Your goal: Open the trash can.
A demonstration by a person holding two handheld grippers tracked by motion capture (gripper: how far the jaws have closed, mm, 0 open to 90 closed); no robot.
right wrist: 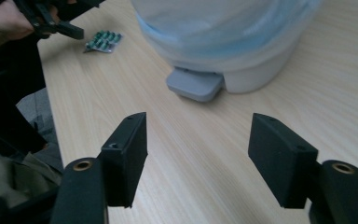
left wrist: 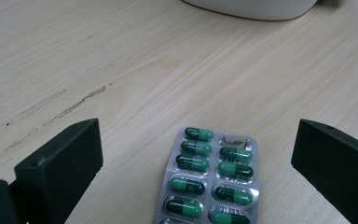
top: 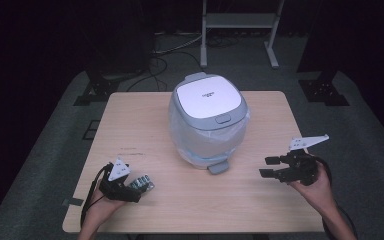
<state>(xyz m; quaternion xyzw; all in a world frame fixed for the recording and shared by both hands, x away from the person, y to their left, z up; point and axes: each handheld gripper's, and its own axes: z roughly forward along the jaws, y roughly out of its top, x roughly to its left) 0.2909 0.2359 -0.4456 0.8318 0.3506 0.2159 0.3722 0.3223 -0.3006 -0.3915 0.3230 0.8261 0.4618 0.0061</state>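
Observation:
A blister pack of green capsules [top: 143,183] lies flat on the wooden table [top: 190,200] near its front left. My left gripper [top: 138,188] rests low over it, open. In the left gripper view the pack [left wrist: 209,182] lies between the two wide-apart jaws, touching neither. One pocket at the pack's far right corner looks empty. My right gripper [top: 269,167] hovers at the front right, open with nothing between its jaws, pointing left toward the bin. The right gripper view [right wrist: 200,128] shows the pack [right wrist: 103,40] far off beside the left gripper [right wrist: 51,18].
A white lidded pedal bin [top: 207,115] lined with a plastic bag stands in the middle of the table, its grey pedal [top: 218,167] facing the front edge. Dark scuff marks [left wrist: 74,105] cross the wood left of the pack. A metal stand [top: 240,30] is behind the table.

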